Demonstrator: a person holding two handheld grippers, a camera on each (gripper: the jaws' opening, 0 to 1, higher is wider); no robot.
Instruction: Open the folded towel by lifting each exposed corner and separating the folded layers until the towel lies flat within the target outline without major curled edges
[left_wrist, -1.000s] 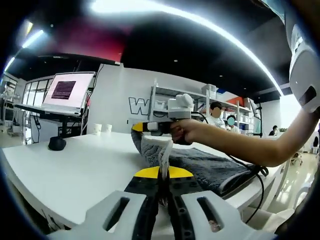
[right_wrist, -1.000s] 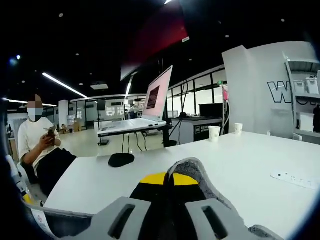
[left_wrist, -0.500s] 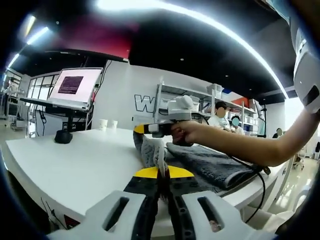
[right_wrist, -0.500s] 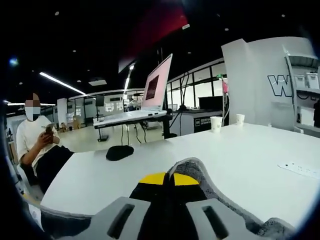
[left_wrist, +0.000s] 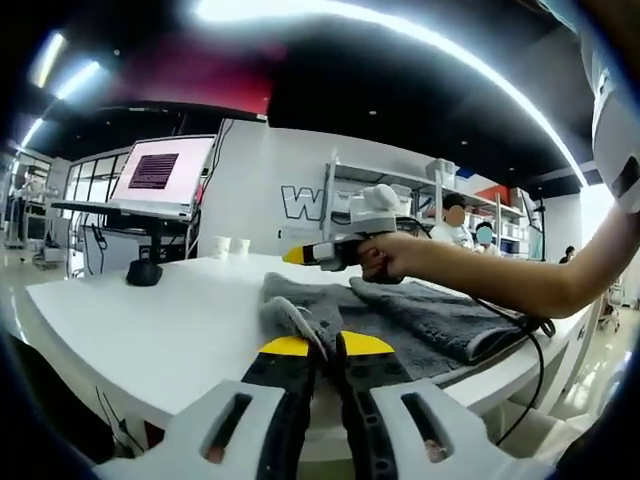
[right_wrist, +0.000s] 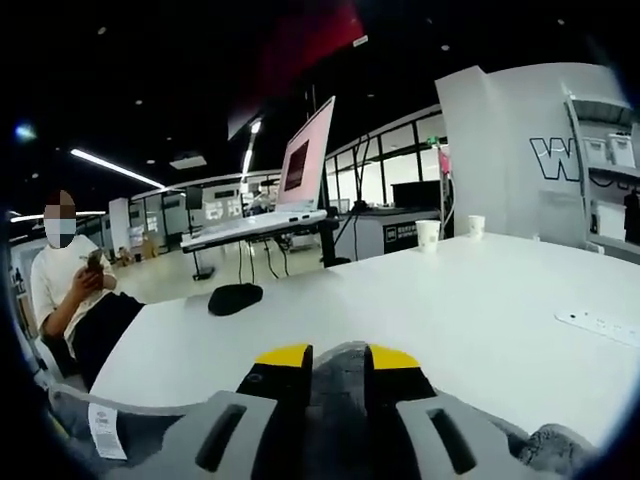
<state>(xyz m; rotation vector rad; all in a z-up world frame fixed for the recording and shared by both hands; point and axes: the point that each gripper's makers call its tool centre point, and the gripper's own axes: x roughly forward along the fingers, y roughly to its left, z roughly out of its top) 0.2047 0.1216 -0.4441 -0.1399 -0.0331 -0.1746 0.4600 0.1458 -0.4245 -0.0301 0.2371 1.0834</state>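
A dark grey towel (left_wrist: 420, 320) lies spread on the white table (left_wrist: 150, 320), its near corner (left_wrist: 290, 320) curled up just in front of my left gripper (left_wrist: 325, 345). That gripper's jaws stand slightly apart, and the corner runs toward the gap between them. A hand holds my right gripper (left_wrist: 297, 256) just above the towel's far edge, nothing hanging from it. In the right gripper view my right gripper (right_wrist: 335, 358) is open, with grey towel (right_wrist: 335, 385) showing between and below its jaws. A white label (right_wrist: 105, 430) shows on the towel at the lower left.
A laptop (left_wrist: 160, 172) on a stand, a black mouse (left_wrist: 145, 273) and two paper cups (left_wrist: 228, 246) stand at the table's far side. A white power strip (right_wrist: 600, 325) lies to the right. A person (right_wrist: 70, 290) sits beyond the table's left end.
Both grippers have come down toward the table and their jaws have parted. The towel corner that hung raised between them now lies low on the table.
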